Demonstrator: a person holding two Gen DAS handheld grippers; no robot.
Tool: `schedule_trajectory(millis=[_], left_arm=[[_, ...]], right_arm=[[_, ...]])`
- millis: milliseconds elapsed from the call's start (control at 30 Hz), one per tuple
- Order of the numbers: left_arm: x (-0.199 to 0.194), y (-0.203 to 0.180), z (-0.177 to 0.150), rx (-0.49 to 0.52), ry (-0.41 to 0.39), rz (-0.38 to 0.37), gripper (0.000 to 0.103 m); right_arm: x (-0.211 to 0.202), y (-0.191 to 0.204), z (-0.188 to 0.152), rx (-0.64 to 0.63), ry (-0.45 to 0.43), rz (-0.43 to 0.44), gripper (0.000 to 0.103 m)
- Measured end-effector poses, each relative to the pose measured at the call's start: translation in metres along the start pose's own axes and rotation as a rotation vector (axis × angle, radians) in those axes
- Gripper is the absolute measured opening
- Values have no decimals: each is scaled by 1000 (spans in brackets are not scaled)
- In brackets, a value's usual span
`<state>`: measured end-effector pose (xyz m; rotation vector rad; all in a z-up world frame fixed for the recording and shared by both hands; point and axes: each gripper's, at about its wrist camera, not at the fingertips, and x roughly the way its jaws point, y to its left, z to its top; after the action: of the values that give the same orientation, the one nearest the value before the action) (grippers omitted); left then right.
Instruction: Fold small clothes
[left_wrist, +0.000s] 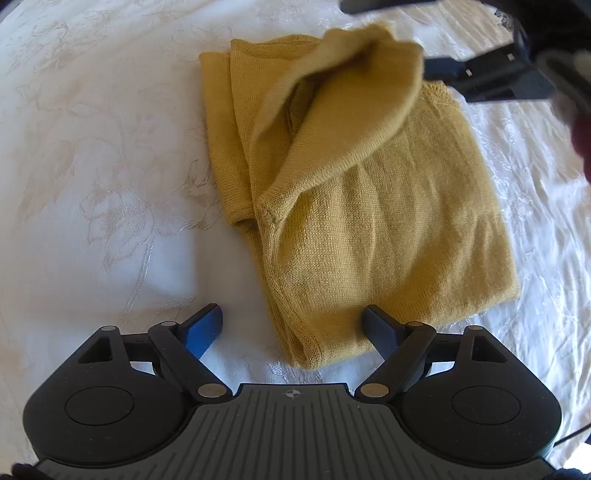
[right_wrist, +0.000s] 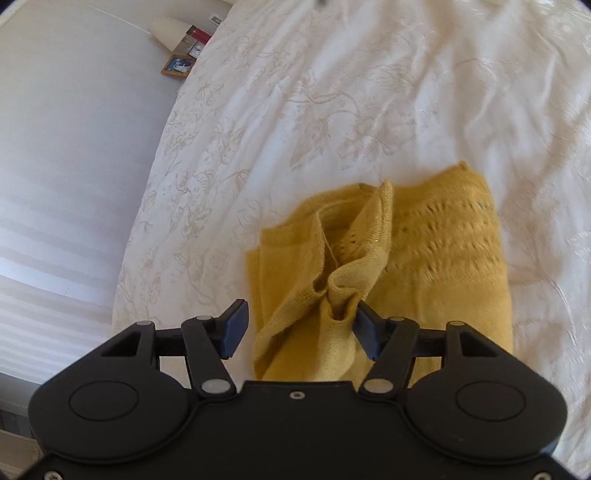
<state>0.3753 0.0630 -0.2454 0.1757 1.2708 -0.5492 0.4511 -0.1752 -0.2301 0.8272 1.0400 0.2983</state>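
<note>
Left tool (left_wrist: 293, 328) angled steeply down, jaws wide, near corner of sweater (left_wrist: 369, 229) between them, unpinched. Right tool (right_wrist: 301, 328) tilted down, jaws apart, ungripped. Mustard knit sweater half-folded on bed (left_wrist: 92, 147), flap raised.

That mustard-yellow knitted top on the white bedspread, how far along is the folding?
Partly done: the mustard-yellow knitted top already lies doubled over on the white embroidered bedspread. In hand: a loose flap sits between the open right claw. The left claw hovers open. Left: laying that flap flat.

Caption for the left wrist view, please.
Left gripper, jaws open, above a part-folded mustard sweater on a white bedspread.
</note>
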Motion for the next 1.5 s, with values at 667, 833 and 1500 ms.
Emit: schedule_trajectory(millis=[667, 833, 1500], left_arm=[[-27, 7, 7, -50, -46, -19, 82], [-32, 18, 15, -132, -99, -79, 83], [18, 14, 43, -259, -96, -284, 95]], right_arm=[[-45, -28, -17, -179, -48, -228, 84], [-54, -53, -35, -170, -33, -262, 100], [6, -77, 3, -83, 62, -38, 103]])
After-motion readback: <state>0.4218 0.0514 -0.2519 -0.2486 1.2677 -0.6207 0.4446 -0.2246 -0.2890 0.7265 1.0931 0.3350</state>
